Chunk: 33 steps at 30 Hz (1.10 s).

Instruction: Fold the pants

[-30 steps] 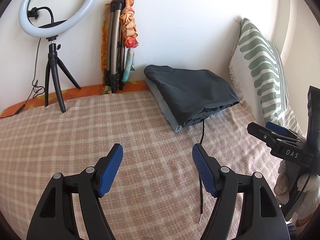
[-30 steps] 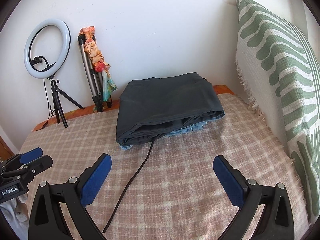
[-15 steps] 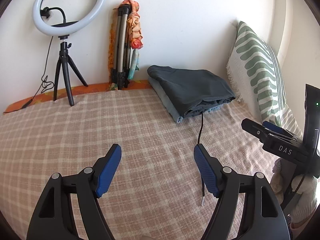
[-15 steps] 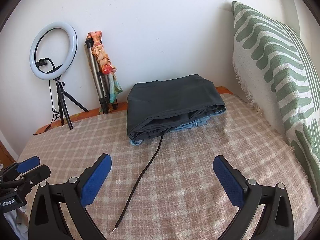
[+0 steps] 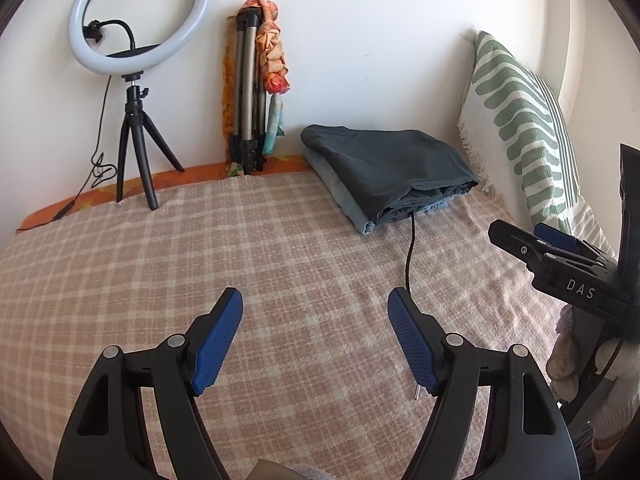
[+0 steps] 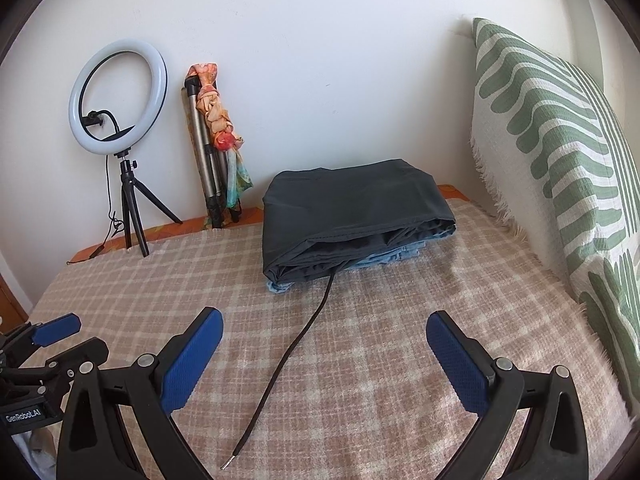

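Dark grey pants (image 5: pixel 394 170) lie folded on top of a folded pair of light blue jeans (image 5: pixel 340 194) at the far side of the checked bedspread (image 5: pixel 200 248), near the wall. They also show in the right wrist view (image 6: pixel 352 220). A black drawstring (image 6: pixel 296 344) runs from the pile toward me across the bedspread. My left gripper (image 5: pixel 315 322) is open and empty, well short of the pile. My right gripper (image 6: pixel 324 338) is open and empty, astride the drawstring. It also shows at the right of the left wrist view (image 5: pixel 532 236).
A ring light on a small tripod (image 5: pixel 136 92) stands at the back left. A folded tripod with an orange cloth (image 5: pixel 256 92) leans on the wall. A green-patterned pillow (image 6: pixel 560 152) stands along the right side.
Both grippers have drawn back from the folded pile, which now looks smaller and farther away. Both stay open.
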Each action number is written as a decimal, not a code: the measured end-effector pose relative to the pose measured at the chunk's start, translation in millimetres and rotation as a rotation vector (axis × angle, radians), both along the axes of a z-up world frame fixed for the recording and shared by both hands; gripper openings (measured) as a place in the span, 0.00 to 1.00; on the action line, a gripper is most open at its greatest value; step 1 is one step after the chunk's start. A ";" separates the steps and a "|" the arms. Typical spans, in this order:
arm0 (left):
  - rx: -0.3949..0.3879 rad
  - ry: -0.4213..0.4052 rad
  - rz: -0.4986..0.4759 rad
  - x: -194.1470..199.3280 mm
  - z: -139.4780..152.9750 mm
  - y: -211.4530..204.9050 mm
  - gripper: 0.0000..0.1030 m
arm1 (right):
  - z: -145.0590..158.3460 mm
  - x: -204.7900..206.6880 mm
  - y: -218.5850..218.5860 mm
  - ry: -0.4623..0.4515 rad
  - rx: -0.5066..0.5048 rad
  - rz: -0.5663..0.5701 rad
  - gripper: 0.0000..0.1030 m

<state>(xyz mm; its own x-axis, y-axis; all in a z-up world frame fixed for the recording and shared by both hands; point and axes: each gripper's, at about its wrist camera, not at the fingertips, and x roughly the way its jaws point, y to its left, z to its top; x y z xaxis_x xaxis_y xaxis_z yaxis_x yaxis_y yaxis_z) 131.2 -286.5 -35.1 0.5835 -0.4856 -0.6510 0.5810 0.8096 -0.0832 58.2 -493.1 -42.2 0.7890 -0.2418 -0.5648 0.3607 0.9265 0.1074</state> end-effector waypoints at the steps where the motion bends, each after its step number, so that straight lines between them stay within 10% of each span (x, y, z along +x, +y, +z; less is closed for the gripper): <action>1: 0.001 0.000 0.002 0.1 -0.1 0.6 0.73 | -1.0 0.0 -0.9 0.001 0.006 -0.001 1.00; 33: 0.034 -0.008 0.054 -0.4 0.8 0.0 0.81 | 0.1 0.0 -0.3 -0.005 -0.005 -0.017 1.00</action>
